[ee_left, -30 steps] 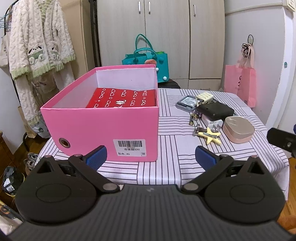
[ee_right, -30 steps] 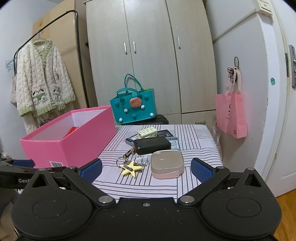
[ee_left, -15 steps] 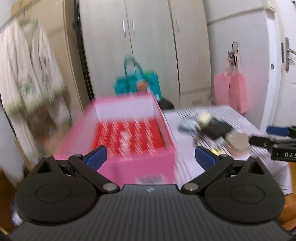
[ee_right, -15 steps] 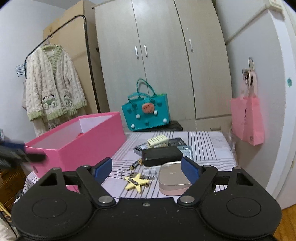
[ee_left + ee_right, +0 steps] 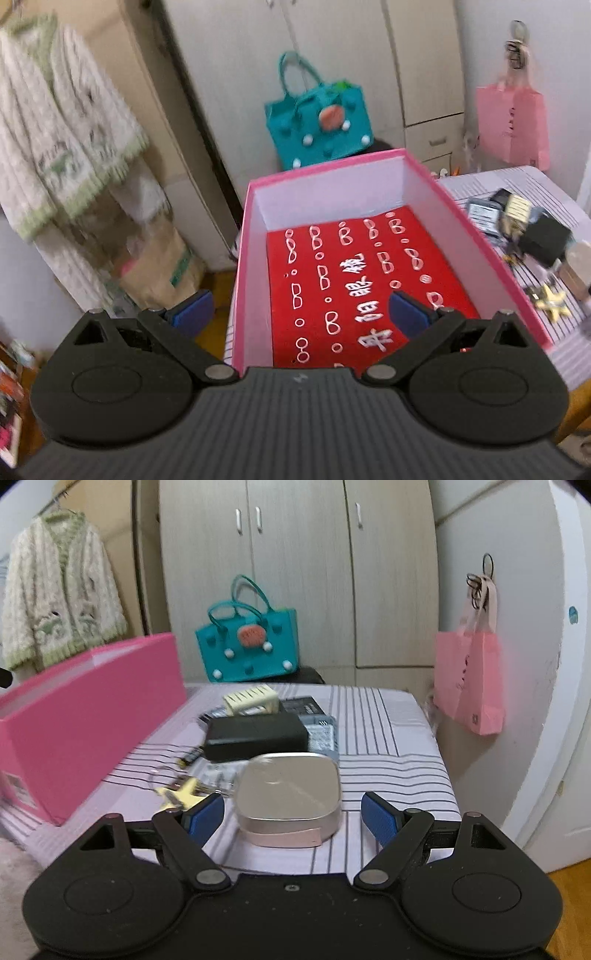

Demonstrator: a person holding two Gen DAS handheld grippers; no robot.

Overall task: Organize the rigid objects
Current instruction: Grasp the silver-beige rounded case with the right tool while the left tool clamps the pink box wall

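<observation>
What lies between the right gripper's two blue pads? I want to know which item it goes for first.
In the right wrist view, the rounded pink-gold case sits between the right gripper pads, untouched, on the striped tablecloth.

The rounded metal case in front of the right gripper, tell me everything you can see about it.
The case is a shut, rounded-square box with a smooth, silvery lid and a pinkish lower half, metal by its sheen. It lies flat on the striped tablecloth, near the table's front edge, just ahead of the right gripper, whose open blue pads flank it without touching. A black box lies behind it, a yellow star beside it.
</observation>
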